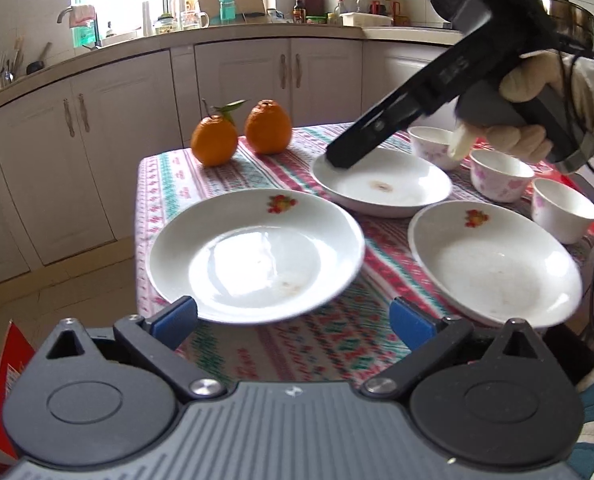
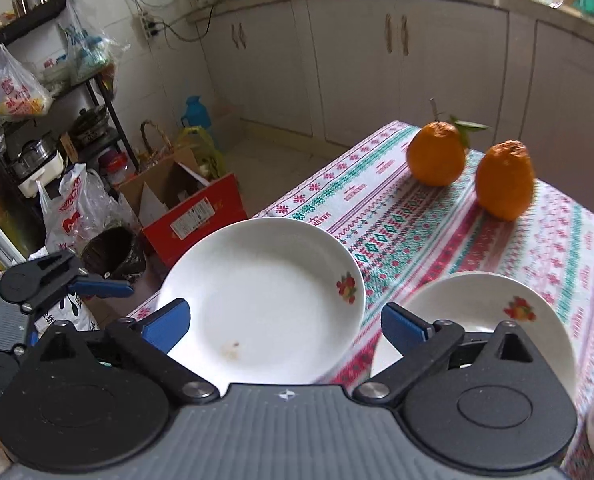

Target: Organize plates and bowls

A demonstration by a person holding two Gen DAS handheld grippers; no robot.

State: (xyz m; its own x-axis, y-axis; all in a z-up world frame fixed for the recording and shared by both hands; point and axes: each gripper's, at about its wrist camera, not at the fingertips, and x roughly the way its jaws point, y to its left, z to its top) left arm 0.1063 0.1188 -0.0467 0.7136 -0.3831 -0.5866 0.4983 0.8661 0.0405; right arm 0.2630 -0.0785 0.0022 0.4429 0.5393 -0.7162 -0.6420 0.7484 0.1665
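Plates: 3 white plates lie on the table. The left plate sits at the table's left edge. The right plate lies near the front. The far plate lies behind and between them.
Bowls: 3 small white bowls with pink flowers, far bowl, middle bowl and near bowl, stand in a row to the right of the far plate.
Left hand-held gripper: fingers spread wide, empty, just in front of the left plate's near rim.
Right hand-held gripper: fingers spread wide, nothing pinched. In the left wrist view its tip is over the far plate's back-left rim; contact cannot be told.
Oranges: 2, leafy orange and plain orange, stand together at the table's far end.
Tablecloth: patterned red, green and white.
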